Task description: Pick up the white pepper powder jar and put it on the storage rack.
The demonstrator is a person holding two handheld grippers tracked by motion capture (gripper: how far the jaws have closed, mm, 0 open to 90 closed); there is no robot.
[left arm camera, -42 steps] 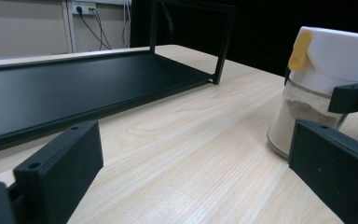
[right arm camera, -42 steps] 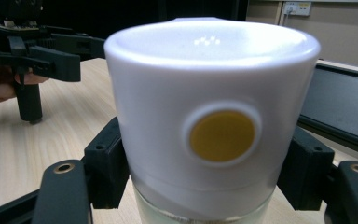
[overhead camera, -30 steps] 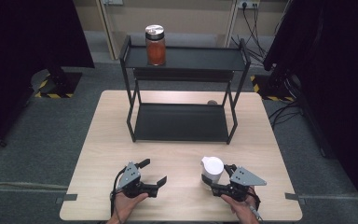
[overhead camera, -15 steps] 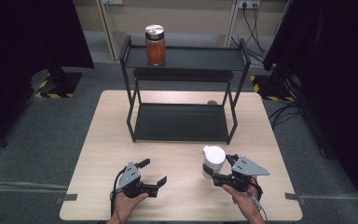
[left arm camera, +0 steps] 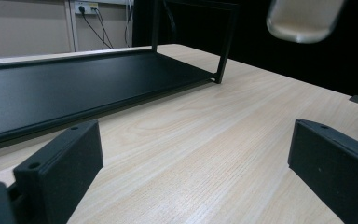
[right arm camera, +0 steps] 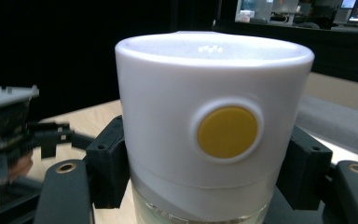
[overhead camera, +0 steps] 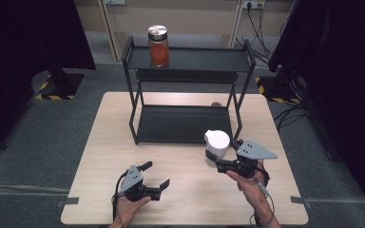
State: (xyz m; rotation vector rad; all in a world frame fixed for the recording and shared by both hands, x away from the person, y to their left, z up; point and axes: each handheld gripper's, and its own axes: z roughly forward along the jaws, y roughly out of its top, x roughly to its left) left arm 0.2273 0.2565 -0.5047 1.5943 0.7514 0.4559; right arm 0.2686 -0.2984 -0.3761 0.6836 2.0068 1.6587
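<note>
The light wooden surface (overhead camera: pixel 185 190) carried a black two-tier metal rack (overhead camera: pixel 187 102) at its far half; the rack's lower shelf sat just above the wood and its upper shelf stood on thin uprights. On the upper shelf, toward its left end, stood a glass jar (overhead camera: pixel 158 46) of orange-red contents with a silver lid, upright and well apart from both grippers.

The right gripper (overhead camera: pixel 223 161) was held above the surface, near the rack's front right leg, by the person's right hand (overhead camera: pixel 249 183). Its jaws were clamped on a white lidded container (overhead camera: pixel 217 142), one jaw on each side of the body below the white cap. In the right gripper view the container (right arm camera: pixel 214 126) stood upright between the jaws, showing a round yellow disc on the cap's wall and a clear section below the cap (contents could not be made out).

The left gripper (overhead camera: pixel 158 179) lay low at the near edge of the surface, left of centre, in the person's left hand (overhead camera: pixel 128 204). Its jaws stood wide apart with nothing between them; in the left gripper view only bare wood lay between the two black jaws, with the rack's lower shelf (left arm camera: pixel 74 88) beyond and the white container (left arm camera: pixel 303 18) blurred at upper right.
</note>
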